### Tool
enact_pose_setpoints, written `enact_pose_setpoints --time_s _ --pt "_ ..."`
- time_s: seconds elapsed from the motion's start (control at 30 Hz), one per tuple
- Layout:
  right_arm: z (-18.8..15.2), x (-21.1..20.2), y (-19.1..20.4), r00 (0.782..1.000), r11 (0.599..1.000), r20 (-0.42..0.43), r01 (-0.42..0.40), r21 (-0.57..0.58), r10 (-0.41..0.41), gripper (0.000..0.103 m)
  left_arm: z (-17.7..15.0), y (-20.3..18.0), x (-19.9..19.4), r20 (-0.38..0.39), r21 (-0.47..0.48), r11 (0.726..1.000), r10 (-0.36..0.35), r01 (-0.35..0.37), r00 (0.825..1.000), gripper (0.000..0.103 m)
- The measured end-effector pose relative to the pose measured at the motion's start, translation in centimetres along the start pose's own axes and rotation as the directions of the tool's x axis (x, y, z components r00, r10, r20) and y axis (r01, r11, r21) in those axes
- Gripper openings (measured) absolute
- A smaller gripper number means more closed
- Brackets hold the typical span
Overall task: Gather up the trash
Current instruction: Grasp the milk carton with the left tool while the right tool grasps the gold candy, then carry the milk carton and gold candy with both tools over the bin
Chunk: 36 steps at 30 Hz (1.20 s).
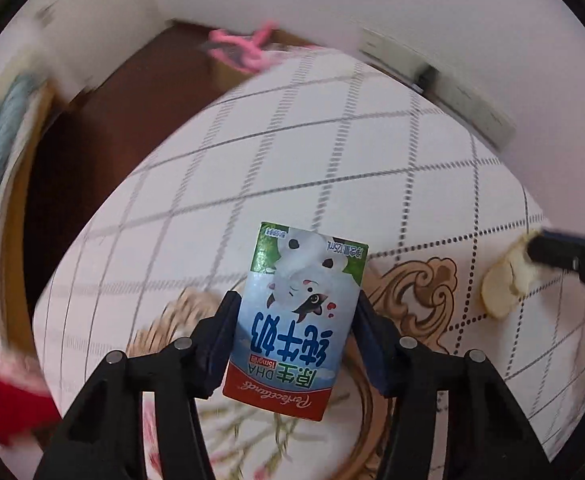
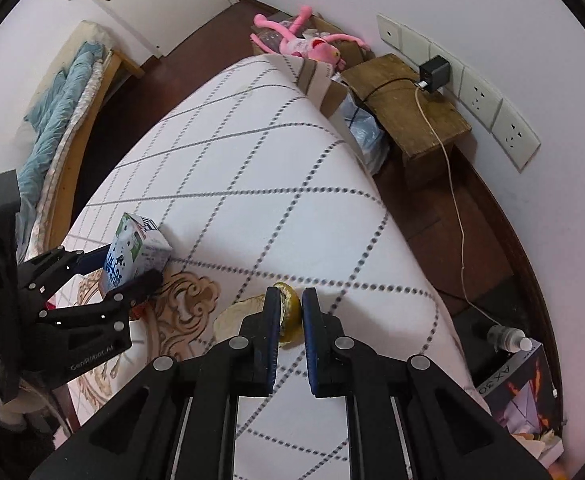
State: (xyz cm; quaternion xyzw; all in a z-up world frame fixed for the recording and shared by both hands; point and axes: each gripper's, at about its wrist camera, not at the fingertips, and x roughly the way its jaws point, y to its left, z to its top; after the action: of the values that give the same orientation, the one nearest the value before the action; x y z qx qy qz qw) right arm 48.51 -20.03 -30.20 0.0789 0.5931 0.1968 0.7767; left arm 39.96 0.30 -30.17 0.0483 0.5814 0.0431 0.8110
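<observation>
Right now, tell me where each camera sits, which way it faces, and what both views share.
Left wrist: on the left gripper, looking steeply down its fingers at the milk carton clamped between them on the checked tablecloth.
Right wrist: on the right gripper, looking down at the fruit peel pinched between its fingers; the left gripper shows at left.
Shared: carton, peel, tablecloth, pink plush toy, wall sockets.

Blue-and-green milk carton [image 1: 298, 320] (red base), grey-checked white cloth [image 1: 332, 168], pink plush [image 2: 304, 42]
</observation>
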Motion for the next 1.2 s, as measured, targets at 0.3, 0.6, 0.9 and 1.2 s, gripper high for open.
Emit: enact_pose_setpoints --time_s 0.3,0.6,0.9,1.2 --pt "-2.7 -4.3 5.1 0.996 0.995 0.070 -0.039 -0.097 0.046 0.011 -6.1 4.5 -8.6 0.107 -0.349 0.937 0.061 -0.020 0.992 0.051" --pt "-6.7 -8.4 14.1 0.988 0.966 0.075 -0.114 -0.230 0.134 0.011 -14.5 12.1 -17.8 0.199 -0.492 0.868 0.189 -0.069 0.961 0.051" --pt "-13.6 -10.2 28.1 0.968 0.879 0.006 -0.225 -0.421 0.250 0.011 -27.7 21.2 -24.3 0.185 -0.664 0.739 0.303 -0.108 0.935 0.051" --pt "-24.7 -5.6 44.1 0.947 0.751 -0.168 -0.319 -0.578 0.274 0.011 -41.8 30.2 -24.0 0.044 -0.806 0.561 0.377 -0.190 0.925 0.051"
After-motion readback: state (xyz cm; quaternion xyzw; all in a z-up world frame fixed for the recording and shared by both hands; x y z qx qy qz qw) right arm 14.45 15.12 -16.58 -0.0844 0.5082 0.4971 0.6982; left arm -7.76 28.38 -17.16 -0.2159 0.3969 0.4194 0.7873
